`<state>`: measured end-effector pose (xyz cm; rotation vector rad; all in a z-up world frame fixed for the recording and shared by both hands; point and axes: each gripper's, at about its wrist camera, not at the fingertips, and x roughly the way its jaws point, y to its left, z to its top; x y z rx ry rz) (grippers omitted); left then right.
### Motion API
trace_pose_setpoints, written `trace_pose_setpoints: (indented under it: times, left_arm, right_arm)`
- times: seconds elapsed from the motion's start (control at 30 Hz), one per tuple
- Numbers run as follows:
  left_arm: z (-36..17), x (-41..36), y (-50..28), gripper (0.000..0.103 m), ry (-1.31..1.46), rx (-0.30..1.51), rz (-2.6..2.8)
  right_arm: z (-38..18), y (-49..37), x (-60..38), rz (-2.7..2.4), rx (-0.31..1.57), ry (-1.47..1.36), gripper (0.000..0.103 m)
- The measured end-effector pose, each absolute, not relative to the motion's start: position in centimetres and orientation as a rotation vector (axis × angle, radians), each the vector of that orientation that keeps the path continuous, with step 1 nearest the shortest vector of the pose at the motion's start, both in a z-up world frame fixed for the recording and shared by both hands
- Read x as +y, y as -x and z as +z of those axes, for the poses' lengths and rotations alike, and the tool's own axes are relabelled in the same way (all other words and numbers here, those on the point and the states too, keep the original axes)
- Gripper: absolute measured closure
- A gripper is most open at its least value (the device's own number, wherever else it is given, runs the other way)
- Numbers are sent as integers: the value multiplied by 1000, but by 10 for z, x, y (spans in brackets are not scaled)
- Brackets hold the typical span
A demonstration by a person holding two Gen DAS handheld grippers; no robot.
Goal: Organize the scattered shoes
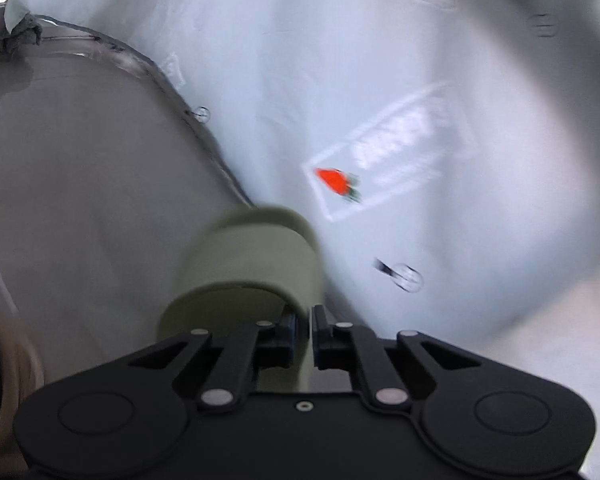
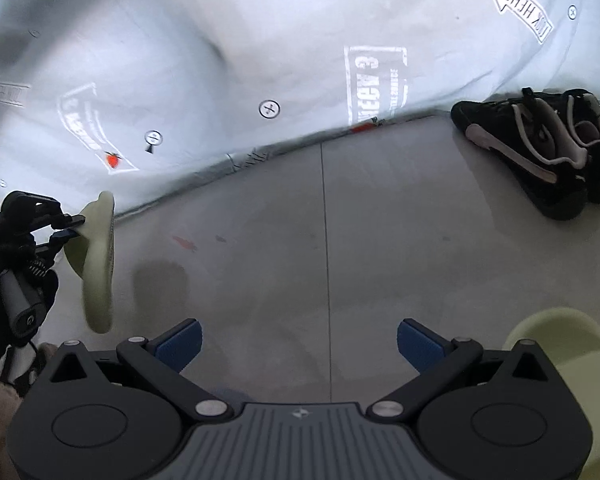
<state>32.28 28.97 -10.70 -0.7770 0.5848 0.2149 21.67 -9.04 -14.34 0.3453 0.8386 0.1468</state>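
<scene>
Closed tight, the left fingers [image 1: 303, 334] pinch the strap edge of a pale green slide sandal [image 1: 256, 256], and the blue pads press its thin foam from both sides. From the right wrist view this left gripper [image 2: 74, 226] shows at the far left, held by a dark gloved hand [image 2: 24, 276], with the same sandal [image 2: 96, 264] hanging sole outward, toe down, lifted off the floor [image 2: 380, 240]. Its shadow falls on the grey floor just to the right of it.

Spread wide apart, the right fingers [image 2: 298, 344] have nothing between them; their blue pads hover over bare floor. A second pale green sandal [image 2: 560, 344] lies at the near right, just beside the right gripper's body and partly hidden by it; whether it touches the gripper cannot be told.

At the far right, a pair of black sneakers [image 2: 540, 152] with white stripes sits side by side on the floor, close against a white plastic sheet [image 2: 220, 60] that covers the wall. The sheet bears grey printed labels, a small red mark and an arrow with lettering. The left wrist view is blurred.
</scene>
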Motion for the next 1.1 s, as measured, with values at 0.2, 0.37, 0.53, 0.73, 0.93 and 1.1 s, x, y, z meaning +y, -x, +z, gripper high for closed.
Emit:
trace_pose_setpoints:
  times: [0.2, 0.37, 0.53, 0.73, 0.93, 1.1]
  left_arm:
    - [-88, 220, -247, 96, 763, 641, 25]
    - [-72, 149, -194, 97, 731, 654, -146]
    - [-36, 59, -157, 97, 583, 570, -311]
    - [-75, 5, -139, 81, 542, 683, -163]
    - [-121, 9, -141, 58, 514, 788, 124]
    - [-132, 19, -169, 47, 365, 769, 218]
  right_arm:
    - [-118, -158, -125, 79, 738, -397, 0]
    - [-111, -100, -176, -41, 670, -457, 0]
    - [-121, -44, -240, -149, 652, -519, 0]
    - [-115, -19, -315, -173, 651, -514, 0]
    - [-119, -20, -371, -158, 658, -511, 0]
    - [-132, -47, -368, -103, 701, -491, 0]
